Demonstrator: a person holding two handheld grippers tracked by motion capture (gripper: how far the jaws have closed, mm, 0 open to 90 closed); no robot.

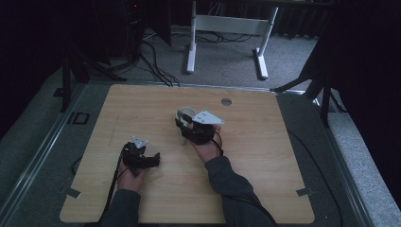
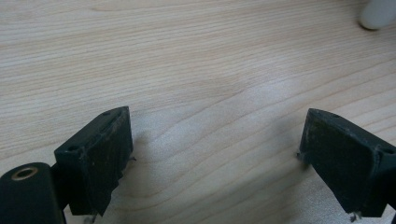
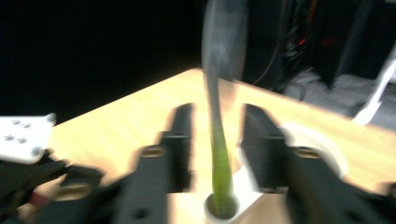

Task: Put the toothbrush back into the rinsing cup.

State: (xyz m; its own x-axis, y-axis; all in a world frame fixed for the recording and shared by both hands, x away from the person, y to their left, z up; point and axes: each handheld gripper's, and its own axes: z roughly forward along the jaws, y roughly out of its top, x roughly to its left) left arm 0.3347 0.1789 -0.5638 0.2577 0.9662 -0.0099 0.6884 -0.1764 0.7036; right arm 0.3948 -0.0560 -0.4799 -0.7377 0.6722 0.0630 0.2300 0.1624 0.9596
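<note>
Matt pale wood-grain table (image 2: 196,60); scuffed black plastic claw (image 2: 215,158); smooth white holder (image 3: 247,198); ridged green stem (image 3: 222,172)

Dim room – grey carpet (image 1: 227,61), white desk frame (image 1: 227,23).

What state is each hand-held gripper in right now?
Left hand-held gripper: open, empty.
Right hand-held gripper: open, green stem between its jaws, not gripped.

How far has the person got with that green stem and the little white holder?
Looks nearly done: the green stem already stands upright in the round hole of the small white holder. The right hand-held gripper has its jaws on either side of the stem, apart from it. Left to do, probably: draw that hand back. The left hand-held gripper rests open over the wooden table.
</note>
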